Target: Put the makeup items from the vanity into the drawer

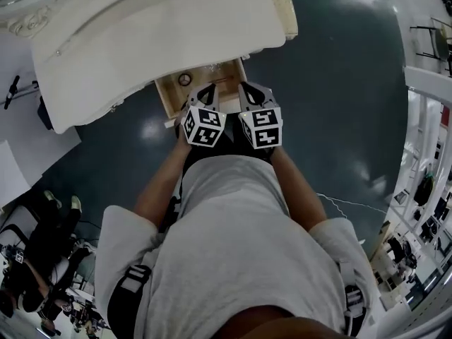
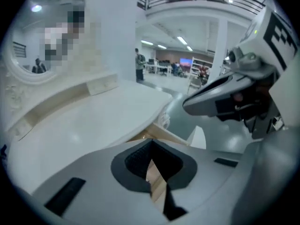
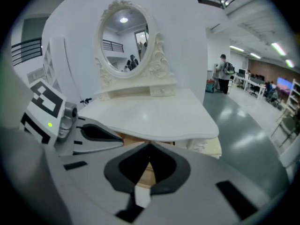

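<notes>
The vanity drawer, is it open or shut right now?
Open. In the head view the drawer juts out from under the vanity top, its wooden floor exposed, with a small round item lying inside.

Open wooden drawer under white vanity, round item inside

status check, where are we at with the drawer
Left gripper shut, empty; right gripper shut, empty. Drawer open, small round item inside. No items seen on vanity top.
</notes>
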Demonstrator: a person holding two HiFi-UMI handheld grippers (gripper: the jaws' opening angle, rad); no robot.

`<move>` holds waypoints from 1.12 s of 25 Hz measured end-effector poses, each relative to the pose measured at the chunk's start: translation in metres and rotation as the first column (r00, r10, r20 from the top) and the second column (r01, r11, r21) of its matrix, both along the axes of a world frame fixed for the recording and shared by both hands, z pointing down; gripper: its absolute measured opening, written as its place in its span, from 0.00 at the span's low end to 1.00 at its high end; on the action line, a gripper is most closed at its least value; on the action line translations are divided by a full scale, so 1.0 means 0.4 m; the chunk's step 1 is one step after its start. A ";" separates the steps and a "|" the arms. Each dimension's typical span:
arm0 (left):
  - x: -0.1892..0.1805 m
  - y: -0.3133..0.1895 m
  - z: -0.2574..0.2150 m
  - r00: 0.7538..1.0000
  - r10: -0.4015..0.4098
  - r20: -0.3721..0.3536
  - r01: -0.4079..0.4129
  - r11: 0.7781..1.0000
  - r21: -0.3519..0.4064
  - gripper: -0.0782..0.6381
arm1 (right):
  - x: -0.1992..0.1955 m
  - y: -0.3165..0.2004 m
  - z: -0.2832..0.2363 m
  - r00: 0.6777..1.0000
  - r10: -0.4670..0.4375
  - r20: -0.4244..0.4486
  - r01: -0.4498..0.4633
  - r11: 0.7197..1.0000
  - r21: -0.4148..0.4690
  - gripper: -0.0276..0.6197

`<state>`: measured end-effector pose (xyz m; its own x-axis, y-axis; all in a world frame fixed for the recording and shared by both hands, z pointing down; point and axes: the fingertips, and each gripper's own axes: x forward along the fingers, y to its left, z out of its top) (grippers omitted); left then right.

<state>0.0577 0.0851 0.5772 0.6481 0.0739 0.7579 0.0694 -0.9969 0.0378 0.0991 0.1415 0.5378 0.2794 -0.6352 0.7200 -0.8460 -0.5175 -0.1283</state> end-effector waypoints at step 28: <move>-0.331 0.142 -0.494 0.703 -0.533 -0.471 0.616 0.787 0.027 0.12 | -0.265 0.083 -0.458 0.904 -0.277 -0.325 0.402 0.811 0.425 0.06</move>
<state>-0.0747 0.1417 0.3796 0.7711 -0.5219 0.3647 -0.5516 -0.8337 -0.0267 -0.0071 0.1746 0.3546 0.1026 -0.9636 0.2469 -0.9914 -0.1192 -0.0534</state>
